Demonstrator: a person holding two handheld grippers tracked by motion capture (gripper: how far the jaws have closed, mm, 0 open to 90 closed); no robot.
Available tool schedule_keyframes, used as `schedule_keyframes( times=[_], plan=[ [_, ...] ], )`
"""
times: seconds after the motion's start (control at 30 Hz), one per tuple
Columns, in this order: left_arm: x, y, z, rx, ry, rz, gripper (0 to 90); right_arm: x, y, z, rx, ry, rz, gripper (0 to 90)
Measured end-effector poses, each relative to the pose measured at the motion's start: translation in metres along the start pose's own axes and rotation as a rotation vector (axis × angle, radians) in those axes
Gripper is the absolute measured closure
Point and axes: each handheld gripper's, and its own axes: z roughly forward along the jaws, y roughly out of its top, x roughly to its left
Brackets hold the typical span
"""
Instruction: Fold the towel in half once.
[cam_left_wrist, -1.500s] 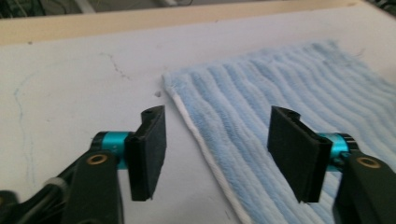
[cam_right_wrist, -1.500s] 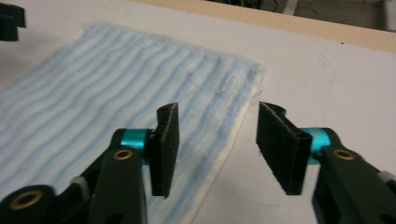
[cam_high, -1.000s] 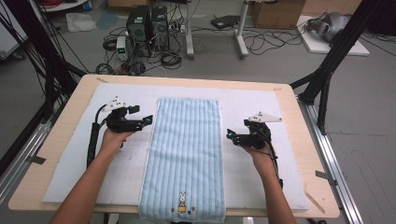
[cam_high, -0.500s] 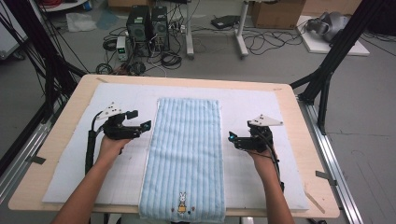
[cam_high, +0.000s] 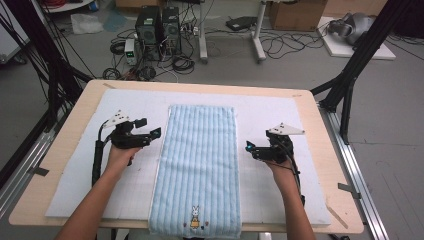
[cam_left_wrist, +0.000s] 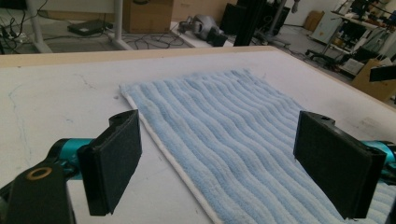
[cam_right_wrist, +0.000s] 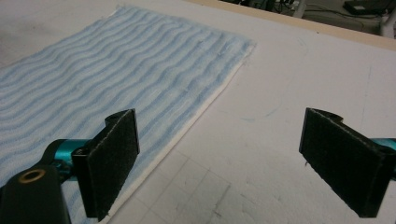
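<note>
Between the two tools, flat on the white mat (cam_high: 125, 200) covering the counter (cam_high: 330, 150): light blue striped towel (cam_high: 200, 165), long axis running away from the person, near end hanging slightly over the counter edge, small rabbit emblem (cam_high: 195, 218) at that end. Left tool (cam_high: 149, 129) sits just off the towel's left long edge, tips pointing toward it, close to the hem. Jaws wide apart, nothing gripped; left gripper view shows the towel's white hem (cam_left_wrist: 173, 158) running between the two black pads (cam_left_wrist: 114, 165), one pad over bare mat, the other over towel. Right tool (cam_high: 249, 148) mirrors it on the towel's right long edge, tips facing inward, just beside the hem. Also spread wide and empty; right gripper view has one pad (cam_right_wrist: 114, 158) over the towel edge, the other over bare mat. Can't tell from these views if either tool's pads touch the cloth or hover above it. Towel lies smooth, no folds, far corners square on the mat. Both hands (cam_high: 120, 157) wrap the tool bodies from behind, cables trailing back along the forearms.
</note>
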Motion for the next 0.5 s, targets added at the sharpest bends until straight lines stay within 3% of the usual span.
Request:
schedule_keyframes(
  times=[0.23,0.3,0.4,0.5],
  plan=[
    [0.010,0.015,0.014,0.012,0.024,-0.032,17.3,-0.001,0.000,-0.002,0.002,0.010,0.012,11.2],
    [0.013,0.018,0.019,0.022,0.032,-0.024,18.0,-0.001,0.000,-0.002,0.001,0.014,0.015,11.2],
    [0.018,0.021,0.029,0.052,0.049,-0.045,20.1,0.000,0.000,-0.002,-0.003,0.020,0.013,11.2],
    [0.021,0.019,0.042,0.109,0.070,-0.040,21.5,0.001,0.000,-0.002,-0.002,0.028,0.017,11.2]
  ],
)
